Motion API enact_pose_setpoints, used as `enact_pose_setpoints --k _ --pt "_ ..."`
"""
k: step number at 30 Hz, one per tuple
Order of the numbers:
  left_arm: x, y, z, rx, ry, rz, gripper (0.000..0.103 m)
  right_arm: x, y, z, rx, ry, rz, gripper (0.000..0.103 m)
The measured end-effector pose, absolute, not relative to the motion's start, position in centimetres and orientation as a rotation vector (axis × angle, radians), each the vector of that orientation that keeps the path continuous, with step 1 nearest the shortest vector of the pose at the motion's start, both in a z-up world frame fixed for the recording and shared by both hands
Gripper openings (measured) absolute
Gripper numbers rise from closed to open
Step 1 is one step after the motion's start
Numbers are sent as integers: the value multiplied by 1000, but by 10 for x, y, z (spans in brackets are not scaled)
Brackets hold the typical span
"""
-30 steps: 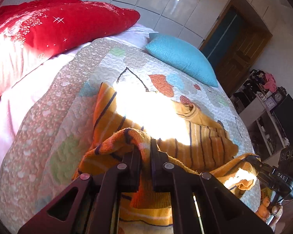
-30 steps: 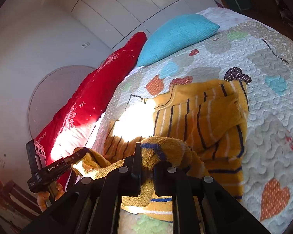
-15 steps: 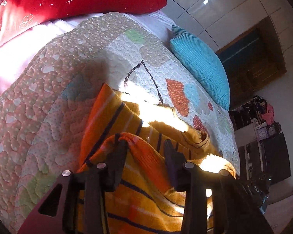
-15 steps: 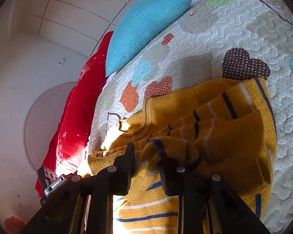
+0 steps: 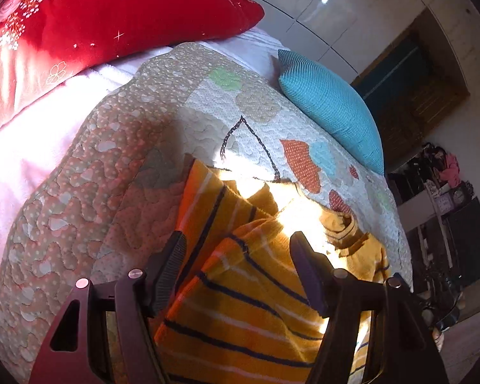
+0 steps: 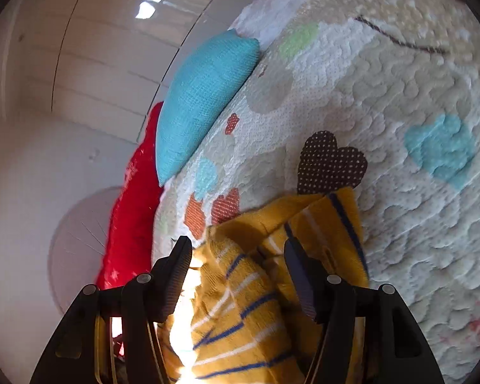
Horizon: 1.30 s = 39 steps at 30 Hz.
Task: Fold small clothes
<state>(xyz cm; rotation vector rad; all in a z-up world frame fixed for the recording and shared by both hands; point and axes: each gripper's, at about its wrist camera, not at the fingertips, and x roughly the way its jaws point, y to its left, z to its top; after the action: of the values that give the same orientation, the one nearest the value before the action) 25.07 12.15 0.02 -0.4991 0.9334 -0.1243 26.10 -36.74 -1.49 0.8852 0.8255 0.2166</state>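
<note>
The left tongs (image 5: 236, 249) are spreading apart over a folded edge of the striped yellow sweater (image 5: 256, 313), and their pads are not pressing the cloth lying between them. The right tongs (image 6: 236, 252) are likewise opening, with a bunched part of the sweater (image 6: 240, 313) sitting loose between the fingers. The sweater is lying on the quilt (image 5: 80, 208) near the tongs. Farther off, a blue pillow (image 5: 332, 105) and a red pillow (image 5: 96, 16) are resting on the bed.
</note>
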Motion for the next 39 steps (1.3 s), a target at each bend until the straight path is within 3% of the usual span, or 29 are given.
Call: enact_pose_setpoints --k 5,6,7,8,9,10,15,22,28,33,36,39 --pt "241 94 -15 -220 972 -101 70 214 -327 4 405 880 209 66" --pt "242 90 -19 -172 989 -86 70 210 -320 1 344 897 208 62" --pt "245 87 -24 -116 1011 -44 60 207 -315 -4 296 916 201 55" --pt "248 89 -28 -81 1024 27 35 206 -313 -9 261 931 164 33" --pt "254 95 -32 -96 1044 70 29 207 -318 -15 239 951 102 26" --pt "258 106 -35 -160 1057 80 29 208 -327 -23 260 966 56 26" --pt "250 127 -27 -266 1033 73 29 203 -375 -33 327 975 -147 32" --pt "214 125 2 -244 946 40 47 192 -336 21 275 797 66 32" --pt "185 114 -3 -215 922 26 49 248 -258 3 187 904 285 33" --pt "160 116 -10 -202 923 17 52 303 -287 -39 290 993 91 30" --pt "145 121 -12 -181 911 36 58 308 -302 -36 378 988 64 30" --pt "134 121 -13 -123 904 79 59 297 -293 -19 280 951 17 33"
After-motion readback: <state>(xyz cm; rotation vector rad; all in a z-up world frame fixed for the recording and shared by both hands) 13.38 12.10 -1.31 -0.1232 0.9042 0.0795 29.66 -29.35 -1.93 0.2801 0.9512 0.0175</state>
